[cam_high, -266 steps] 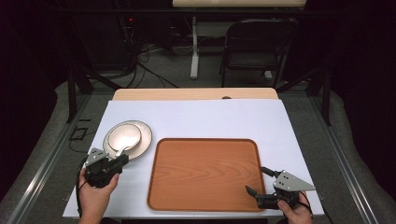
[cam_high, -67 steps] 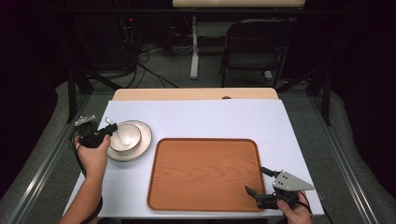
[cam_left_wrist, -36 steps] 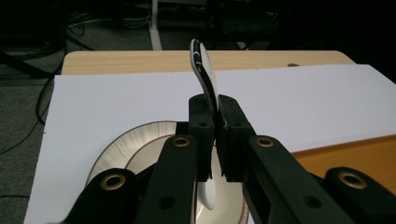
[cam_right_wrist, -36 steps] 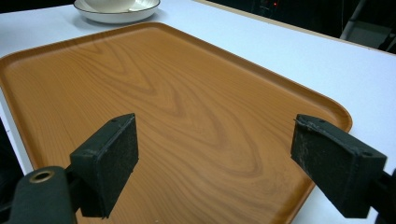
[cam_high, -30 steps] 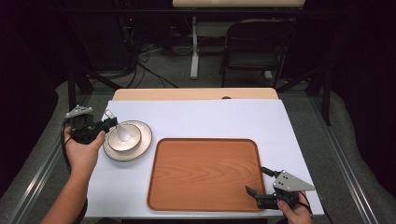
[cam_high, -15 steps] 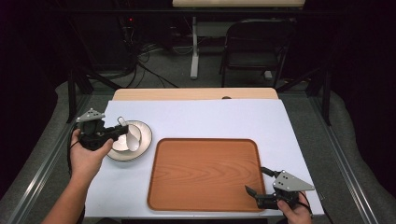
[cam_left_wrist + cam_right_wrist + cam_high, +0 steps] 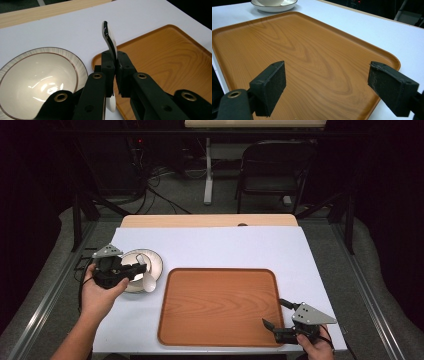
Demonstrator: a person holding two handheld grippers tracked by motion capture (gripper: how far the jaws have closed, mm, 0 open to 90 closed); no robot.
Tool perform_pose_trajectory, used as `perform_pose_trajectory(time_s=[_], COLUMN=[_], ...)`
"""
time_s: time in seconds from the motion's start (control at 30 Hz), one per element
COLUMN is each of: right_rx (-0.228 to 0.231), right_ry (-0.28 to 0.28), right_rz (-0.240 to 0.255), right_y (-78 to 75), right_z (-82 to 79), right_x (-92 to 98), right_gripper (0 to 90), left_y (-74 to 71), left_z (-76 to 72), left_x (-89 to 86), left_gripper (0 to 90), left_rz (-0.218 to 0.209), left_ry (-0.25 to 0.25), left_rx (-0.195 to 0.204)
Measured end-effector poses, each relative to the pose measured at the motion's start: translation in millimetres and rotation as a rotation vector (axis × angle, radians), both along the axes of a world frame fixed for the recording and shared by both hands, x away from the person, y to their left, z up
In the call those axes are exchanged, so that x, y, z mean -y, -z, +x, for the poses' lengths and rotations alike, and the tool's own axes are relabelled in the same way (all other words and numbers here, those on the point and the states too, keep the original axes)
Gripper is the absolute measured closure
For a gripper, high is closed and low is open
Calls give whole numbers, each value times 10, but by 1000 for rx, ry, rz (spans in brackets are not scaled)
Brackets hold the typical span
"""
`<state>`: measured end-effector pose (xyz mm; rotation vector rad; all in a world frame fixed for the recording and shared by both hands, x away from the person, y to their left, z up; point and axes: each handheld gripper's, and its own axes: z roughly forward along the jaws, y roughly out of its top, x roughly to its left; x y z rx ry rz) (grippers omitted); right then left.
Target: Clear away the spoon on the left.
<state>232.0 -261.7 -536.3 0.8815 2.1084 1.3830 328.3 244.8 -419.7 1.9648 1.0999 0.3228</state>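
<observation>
**Spoon pinched beside the bowl, tray waiting**

High view: the wooden tray (image 7: 218, 305) serves as landmark, lying on the white table (image 7: 225, 245); just beyond the tray's left edge stands the bowl (image 7: 150, 262), and over the bowl's near side the left gripper (image 7: 131, 271) holds a white spoon (image 7: 148, 279), whose broad end hangs between bowl and tray corner, clear of the tray; the left hand (image 7: 100, 297) wraps the gripper body; at the tray's near right corner rests the right gripper (image 7: 276, 320), its jaws spread and pointing across the tray.

Left gripper view: the jaws are pressed onto the spoon (image 7: 110, 42) at mid-handle, the pads (image 7: 108, 67) clamping its two flat faces; the handle rises past the pads toward the tray (image 7: 162, 57), the rounded end hangs below them; the bowl (image 7: 37, 77) lies to the left of the jaws, empty and glossy, apart from the spoon.

Right gripper view: the jaws stand wide with nothing between them; under them runs the bare tray (image 7: 307, 60), and the bowl (image 7: 274, 5) sits past the tray's far corner.

Handling, as a judgement: the spoon looks glazed, hence light, stiff, slippery and liable to chip if dropped; a narrow handle may pivot in the pads, so a hold near its balance point, as here, suits it; lowering it flat onto the tray before release seems prudent.
</observation>
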Motion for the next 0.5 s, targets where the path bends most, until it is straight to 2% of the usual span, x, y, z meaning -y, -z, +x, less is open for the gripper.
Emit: perform_pose_trajectory(time_s=[0.27, 0.5], right_rx=[-3, -1], right_ry=[0, -1], right_rz=[1, 0], right_y=[0, 0], right_z=[2, 0], right_x=[0, -3], right_gripper=[144, 144], left_y=[92, 119], left_z=[-33, -69], left_x=[91, 183], left_gripper=[857, 857], left_rz=[-1, 8], left_ry=[43, 81], left_rx=[-35, -48])
